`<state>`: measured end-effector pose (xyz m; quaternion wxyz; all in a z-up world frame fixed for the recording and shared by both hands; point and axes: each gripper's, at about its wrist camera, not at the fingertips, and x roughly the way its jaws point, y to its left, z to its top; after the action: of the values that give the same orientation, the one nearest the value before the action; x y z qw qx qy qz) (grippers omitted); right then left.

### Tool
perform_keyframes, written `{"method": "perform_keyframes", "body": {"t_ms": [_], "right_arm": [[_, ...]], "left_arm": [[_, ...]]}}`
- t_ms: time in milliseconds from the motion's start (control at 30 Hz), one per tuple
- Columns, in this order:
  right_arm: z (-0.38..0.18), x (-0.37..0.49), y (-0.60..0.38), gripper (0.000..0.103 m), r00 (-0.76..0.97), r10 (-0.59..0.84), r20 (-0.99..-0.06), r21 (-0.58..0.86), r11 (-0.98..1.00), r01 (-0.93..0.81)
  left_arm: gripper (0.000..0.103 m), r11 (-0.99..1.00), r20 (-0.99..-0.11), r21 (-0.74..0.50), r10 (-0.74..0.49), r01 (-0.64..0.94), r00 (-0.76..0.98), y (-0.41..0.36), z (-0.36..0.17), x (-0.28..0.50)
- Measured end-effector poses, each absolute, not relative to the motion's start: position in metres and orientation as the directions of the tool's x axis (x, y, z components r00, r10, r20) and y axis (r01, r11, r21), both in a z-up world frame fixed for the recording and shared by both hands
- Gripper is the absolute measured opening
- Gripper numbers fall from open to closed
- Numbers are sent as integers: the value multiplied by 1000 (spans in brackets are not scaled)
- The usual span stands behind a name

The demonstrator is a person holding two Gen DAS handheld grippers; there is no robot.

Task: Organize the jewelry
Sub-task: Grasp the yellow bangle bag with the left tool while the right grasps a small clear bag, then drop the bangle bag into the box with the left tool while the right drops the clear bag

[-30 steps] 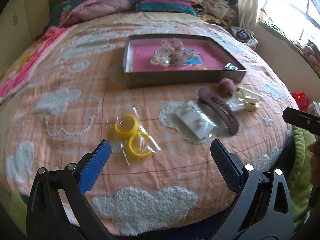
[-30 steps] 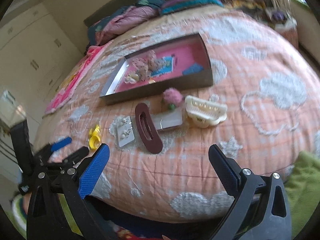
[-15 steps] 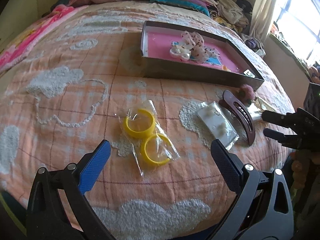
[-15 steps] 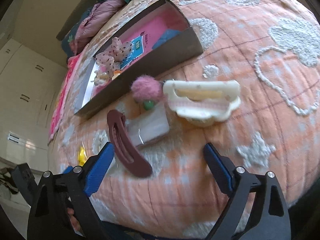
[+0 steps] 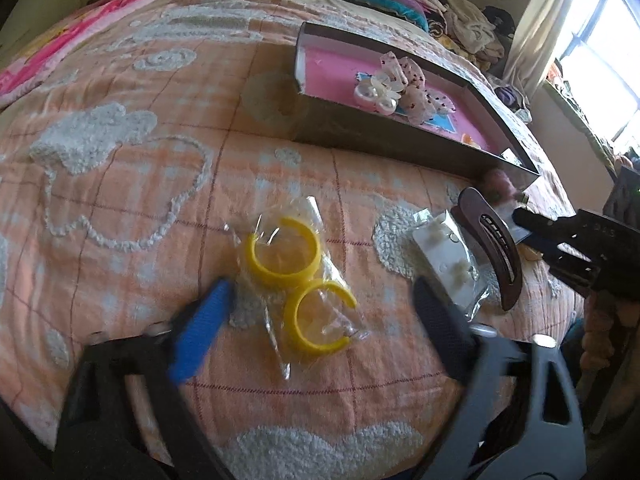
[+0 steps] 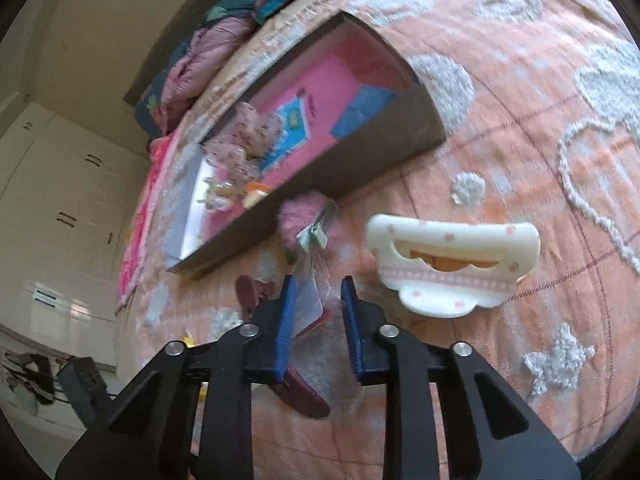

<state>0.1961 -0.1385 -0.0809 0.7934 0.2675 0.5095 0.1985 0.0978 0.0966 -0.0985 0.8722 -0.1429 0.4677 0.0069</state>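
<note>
Jaws of the left gripper (image 5: 320, 316) are closing around the light, slippery bagged yellow bangles (image 5: 298, 276) near mid-bed, best pinched by the film, while the right gripper (image 6: 318, 300) has narrowed onto a clear packet (image 6: 310, 292) near the box (image 6: 320, 184).

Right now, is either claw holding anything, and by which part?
The right claw is shut on the clear plastic packet, gripping its near end. The left claw is closing around the bagged yellow bangles, not yet touching them.

Left claw (image 5: 320, 316) motion-blurred; maroon hair clip (image 6: 304, 396) half hidden behind right claw (image 6: 318, 300).
</note>
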Motion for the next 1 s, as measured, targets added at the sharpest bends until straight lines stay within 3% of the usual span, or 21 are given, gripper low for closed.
{"method": "perform_keyframes", "body": {"t_ms": [33,67,233,1000], "right_arm": [[-76,195,-139,18,412,592,-693,627,776,-61],[-72,193,-139,18,419,592,-689,623,778,-74],[-47,186,-140,17,475,563,-676,562,811,-162],[35,149,-220,17,695,466,-548,465,860,-210]], "left_arm": [[58,964,-820,-225,-108,-144,562,95,-98,99],[39,967,-819,-218,-109,-130,563,92,-97,100],[29,979,-803,-193,-123,-60,584,75,-90,99],[28,983,-678,-175,-155,46,718,47,-1,113]]}}
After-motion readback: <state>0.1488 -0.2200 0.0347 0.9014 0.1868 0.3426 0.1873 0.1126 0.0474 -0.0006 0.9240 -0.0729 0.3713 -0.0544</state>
